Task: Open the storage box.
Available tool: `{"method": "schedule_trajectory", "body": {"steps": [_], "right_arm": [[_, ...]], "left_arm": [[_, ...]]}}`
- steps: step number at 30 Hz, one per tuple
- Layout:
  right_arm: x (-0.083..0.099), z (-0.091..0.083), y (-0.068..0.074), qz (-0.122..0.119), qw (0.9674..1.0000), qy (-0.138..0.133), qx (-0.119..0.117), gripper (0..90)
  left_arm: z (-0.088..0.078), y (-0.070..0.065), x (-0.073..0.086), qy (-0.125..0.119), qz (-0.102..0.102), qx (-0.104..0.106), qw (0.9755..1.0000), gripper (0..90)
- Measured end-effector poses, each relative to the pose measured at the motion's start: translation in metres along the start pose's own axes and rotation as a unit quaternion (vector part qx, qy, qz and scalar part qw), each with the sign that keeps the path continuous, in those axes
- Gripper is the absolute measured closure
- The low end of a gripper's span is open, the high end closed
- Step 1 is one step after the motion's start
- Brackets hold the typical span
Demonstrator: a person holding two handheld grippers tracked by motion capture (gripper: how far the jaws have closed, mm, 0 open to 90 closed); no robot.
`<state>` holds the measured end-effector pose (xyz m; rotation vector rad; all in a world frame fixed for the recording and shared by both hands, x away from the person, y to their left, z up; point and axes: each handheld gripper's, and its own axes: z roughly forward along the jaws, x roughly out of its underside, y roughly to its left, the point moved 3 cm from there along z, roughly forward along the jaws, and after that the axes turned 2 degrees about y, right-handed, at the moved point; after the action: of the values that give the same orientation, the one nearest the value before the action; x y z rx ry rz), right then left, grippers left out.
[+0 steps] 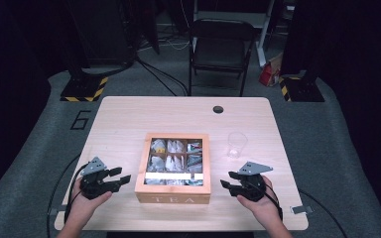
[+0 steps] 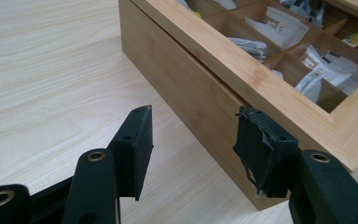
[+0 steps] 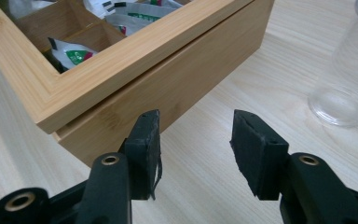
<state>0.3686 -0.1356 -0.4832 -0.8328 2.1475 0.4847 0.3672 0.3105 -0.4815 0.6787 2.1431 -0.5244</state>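
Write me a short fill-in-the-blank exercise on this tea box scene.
1. The word on the front of the wooden box is ____.
2. The clear plastic cup stands on the table to the ____ of the box in the high view.
3. The lid of the box is ____.
4. Between the jaws of the left gripper and the right gripper there is ____.

Missing words: TEA; right; closed; nothing

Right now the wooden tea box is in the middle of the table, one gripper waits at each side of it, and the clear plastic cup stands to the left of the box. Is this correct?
Not quite: the clear plastic cup stands to the right of the wooden tea box, as the high view shows. The left gripper and right gripper do flank the box.
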Motion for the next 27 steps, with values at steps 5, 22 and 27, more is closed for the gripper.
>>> {"method": "schedule_trajectory", "body": {"steps": [5,22,27], "right_arm": [[-0.001,0.0,0.006,-0.008,1.0,0.002,-0.004,52.7],[-0.001,-0.002,0.023,-0.021,0.9997,-0.001,-0.014,51.0],[-0.001,-0.004,0.025,-0.013,0.9997,-0.006,-0.018,50.4]], "left_arm": [[-0.002,-0.005,0.0,-0.001,0.003,0.004,1.0,50.8],[-0.012,-0.018,0.004,0.009,0.015,0.015,0.9997,42.9],[-0.014,-0.02,0.003,0.009,0.028,0.01,0.9995,39.6]]}}
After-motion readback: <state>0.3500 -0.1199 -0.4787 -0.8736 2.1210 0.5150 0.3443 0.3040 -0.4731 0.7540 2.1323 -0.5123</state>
